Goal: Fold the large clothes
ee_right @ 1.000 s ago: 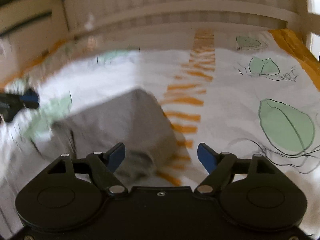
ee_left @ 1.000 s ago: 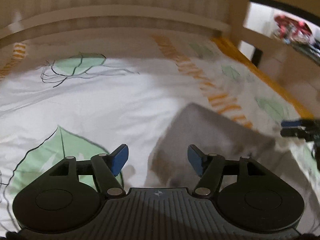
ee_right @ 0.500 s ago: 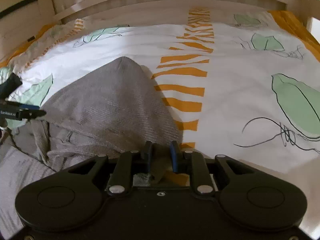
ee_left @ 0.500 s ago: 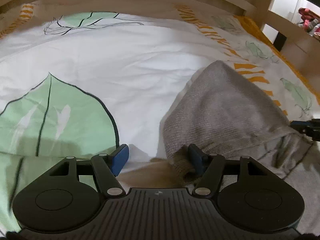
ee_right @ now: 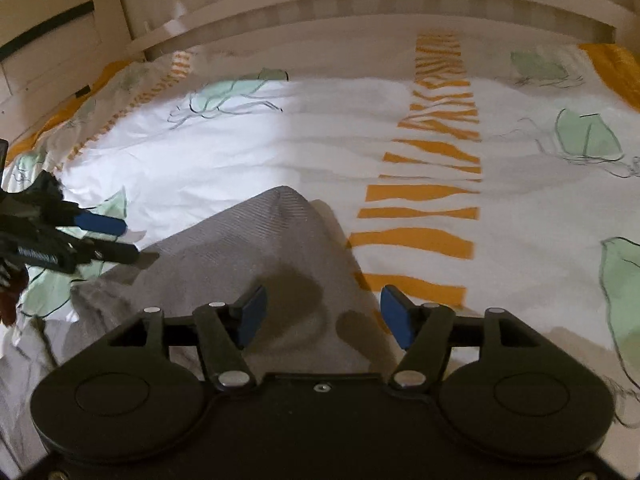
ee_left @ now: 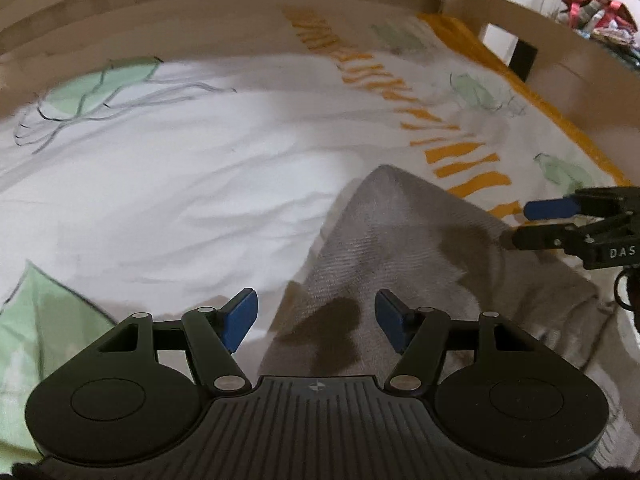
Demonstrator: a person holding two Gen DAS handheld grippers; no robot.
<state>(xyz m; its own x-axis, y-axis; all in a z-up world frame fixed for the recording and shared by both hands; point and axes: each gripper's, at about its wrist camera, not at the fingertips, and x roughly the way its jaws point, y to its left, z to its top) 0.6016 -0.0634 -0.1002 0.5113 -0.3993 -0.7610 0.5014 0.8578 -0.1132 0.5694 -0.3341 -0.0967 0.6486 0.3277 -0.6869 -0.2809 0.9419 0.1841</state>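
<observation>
- We are using the leaf-print duvet (ee_left: 180, 200) as our flat folding surface.
- The grey knit garment (ee_right: 240, 248) is lying folded on it, one corner pointing toward the headboard.
- Our left gripper (ee_left: 316, 320) and right gripper (ee_right: 322, 314) are hovering wide above it, gripping nothing.

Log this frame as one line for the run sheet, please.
stage: between grasps | left gripper: open, above garment | right gripper: open, above garment | grey garment: lying on patterned bedsheet, unheld
</observation>
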